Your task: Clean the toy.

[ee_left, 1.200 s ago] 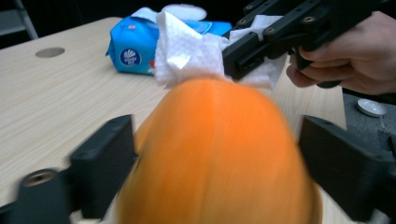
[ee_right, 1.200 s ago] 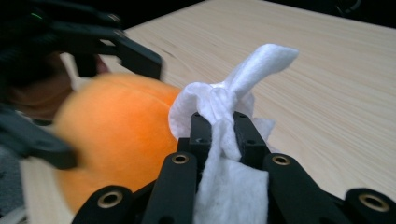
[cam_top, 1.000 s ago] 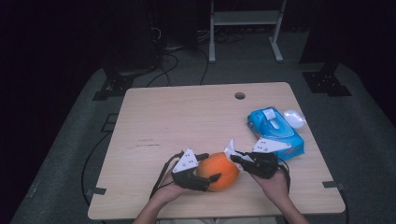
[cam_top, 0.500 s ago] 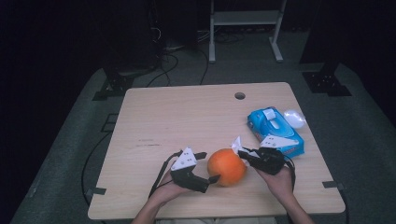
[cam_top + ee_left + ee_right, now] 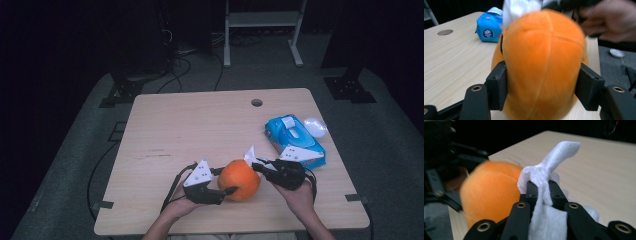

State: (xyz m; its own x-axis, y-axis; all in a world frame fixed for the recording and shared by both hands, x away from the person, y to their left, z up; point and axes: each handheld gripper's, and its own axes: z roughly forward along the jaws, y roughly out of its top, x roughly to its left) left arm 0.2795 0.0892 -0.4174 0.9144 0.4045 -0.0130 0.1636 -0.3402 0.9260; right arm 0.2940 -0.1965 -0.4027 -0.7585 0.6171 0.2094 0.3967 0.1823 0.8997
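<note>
Showing a light wooden table with a blue wet-wipe pack lying flat near its right edge. An orange plush ball rests near the front edge, between the two grippers. Left gripper: jaws have just been closing and now press both flanks of the ball. Right gripper: jaws pressed together, pinching a white wipe whose crumpled end touches the ball's upper right side.
</note>
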